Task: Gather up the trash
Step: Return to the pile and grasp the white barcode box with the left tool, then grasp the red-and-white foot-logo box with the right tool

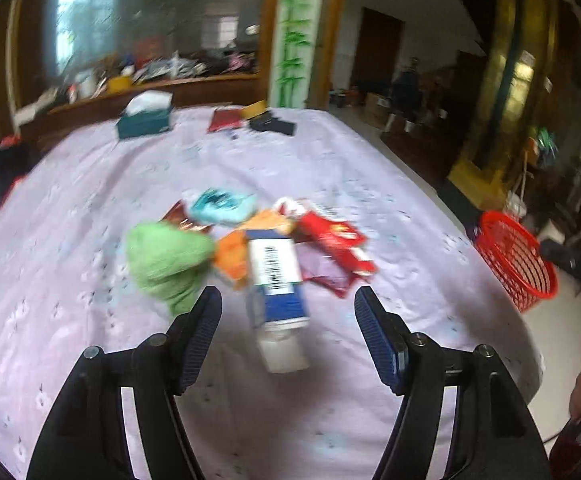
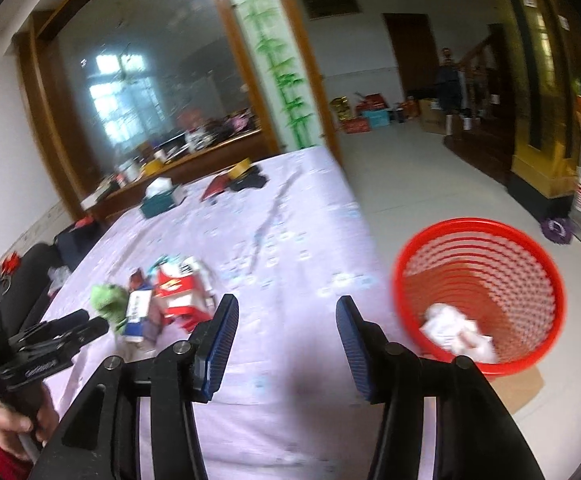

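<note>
A pile of trash lies on the lilac tablecloth: a blue-and-white tube with a white cap, a crumpled green wrapper, an orange wrapper, a red packet, a teal wrapper. My left gripper is open and empty, jaws either side of the tube, just above it. My right gripper is open and empty over the table's right edge. The red mesh basket stands on the floor to its right and holds crumpled white paper. The pile and left gripper also show in the right wrist view.
A teal tissue box, a dark red packet and a black item lie at the table's far end. A wooden counter with clutter and a window stand behind. The basket sits off the table's right edge, on cardboard.
</note>
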Available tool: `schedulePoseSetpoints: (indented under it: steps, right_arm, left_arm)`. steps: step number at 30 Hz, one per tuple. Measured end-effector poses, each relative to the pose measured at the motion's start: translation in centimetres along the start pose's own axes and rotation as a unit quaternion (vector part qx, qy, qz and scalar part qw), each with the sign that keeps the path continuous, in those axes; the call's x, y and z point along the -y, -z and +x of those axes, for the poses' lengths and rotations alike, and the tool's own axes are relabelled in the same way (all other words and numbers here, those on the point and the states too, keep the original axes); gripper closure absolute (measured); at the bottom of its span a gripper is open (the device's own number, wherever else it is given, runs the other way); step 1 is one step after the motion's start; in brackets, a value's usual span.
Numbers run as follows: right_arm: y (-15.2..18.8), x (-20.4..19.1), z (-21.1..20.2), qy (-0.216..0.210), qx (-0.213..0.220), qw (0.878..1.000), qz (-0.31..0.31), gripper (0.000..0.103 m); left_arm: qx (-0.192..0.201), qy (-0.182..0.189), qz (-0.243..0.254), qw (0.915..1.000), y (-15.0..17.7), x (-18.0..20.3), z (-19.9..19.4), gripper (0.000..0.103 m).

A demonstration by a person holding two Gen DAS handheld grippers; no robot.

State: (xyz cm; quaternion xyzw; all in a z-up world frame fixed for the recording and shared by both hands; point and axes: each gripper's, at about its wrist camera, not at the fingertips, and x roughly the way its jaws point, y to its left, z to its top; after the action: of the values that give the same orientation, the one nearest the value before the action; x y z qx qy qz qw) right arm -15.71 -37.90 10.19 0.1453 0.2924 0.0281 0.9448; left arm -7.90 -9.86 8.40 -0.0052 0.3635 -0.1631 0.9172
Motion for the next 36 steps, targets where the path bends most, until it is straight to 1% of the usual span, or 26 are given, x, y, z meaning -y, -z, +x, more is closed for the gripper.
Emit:
schedulePoseSetpoints:
  steps: [3, 7, 9, 11, 12, 13, 15, 17, 19, 23, 25, 28, 33, 35, 36]
  right_arm:
    - [0.2, -1.9, 1.3, -0.011, -0.013, 1.000, -0.014, 0.046]
    - [0.6, -2.8, 2.2, -0.026, -0.030, 0.999, -0.019, 0.044]
    - [0.6, -3.1, 2.6, -0.028, -0.039, 0.999, -0.022, 0.044]
    - [0.5, -3.3, 2.9, -0.031, -0.044, 0.998, -0.024, 0.044]
    - [0.4, -3.5, 3.2, -0.034, -0.047, 0.998, -0.026, 0.044]
    - [0.3, -3.6, 3.4, -0.036, -0.051, 0.998, -0.028, 0.044]
    - [-0.1, -3.8, 4.0, -0.046, -0.060, 0.997, -0.027, 0.043]
    - [-0.4, -4.2, 4.9, -0.060, -0.071, 0.995, -0.028, 0.043]
    - [-0.7, -5.1, 6.0, -0.068, -0.080, 0.994, -0.037, 0.041]
    - [-1.3, -7.4, 8.2, -0.073, -0.092, 0.990, -0.077, 0.029]
    - [-1.5, -9.1, 9.6, -0.075, -0.098, 0.986, -0.108, 0.028]
    - [-1.5, -10.9, 12.0, -0.078, -0.116, 0.981, -0.132, 0.027]
    - [-1.2, -13.1, 16.3, -0.048, -0.136, 0.974, -0.172, 0.027]
    - [-1.1, -13.1, 17.7, -0.029, -0.143, 0.974, -0.174, 0.027]
    - [-1.1, -13.0, 18.3, -0.026, -0.149, 0.974, -0.171, 0.028]
  left_arm:
    - [-0.016, 0.004, -0.020, 0.9997, -0.1, -1.4, 1.6, 0.036]
    - [-0.038, 0.018, -0.023, 0.9989, -0.2, -1.0, 4.0, 0.036]
    - [-0.045, 0.000, -0.012, 0.9989, -0.3, -0.7, 5.5, 0.036]
    - [-0.050, -0.002, -0.011, 0.9987, -0.3, -0.3, 6.3, 0.045]
    - [-0.061, -0.009, -0.009, 0.9980, -0.2, -0.4, 7.2, 0.058]
    - [-0.070, -0.009, -0.012, 0.9974, -0.1, -0.6, 7.8, 0.065]
    - [-0.080, 0.000, -0.020, 0.9966, 0.1, -1.1, 8.6, 0.070]
    - [-0.078, 0.001, -0.021, 0.9967, 0.3, -1.4, 8.6, 0.070]
    - [-0.076, 0.011, -0.021, 0.9968, 0.4, -1.4, 8.1, 0.070]
    - [-0.057, 0.026, -0.020, 0.9978, 0.9, -1.8, 6.1, 0.070]
    - [-0.047, 0.028, -0.023, 0.9982, 1.2, -2.1, 5.1, 0.070]
    - [-0.036, 0.032, -0.027, 0.9985, 1.4, -2.7, 3.8, 0.070]
    - [-0.026, 0.035, -0.033, 0.9985, 1.5, -3.7, 2.9, 0.070]
    - [-0.026, 0.037, -0.033, 0.9984, 1.6, -3.9, 2.8, 0.070]
    - [-0.026, 0.036, -0.033, 0.9984, 1.7, -4.0, 2.7, 0.070]
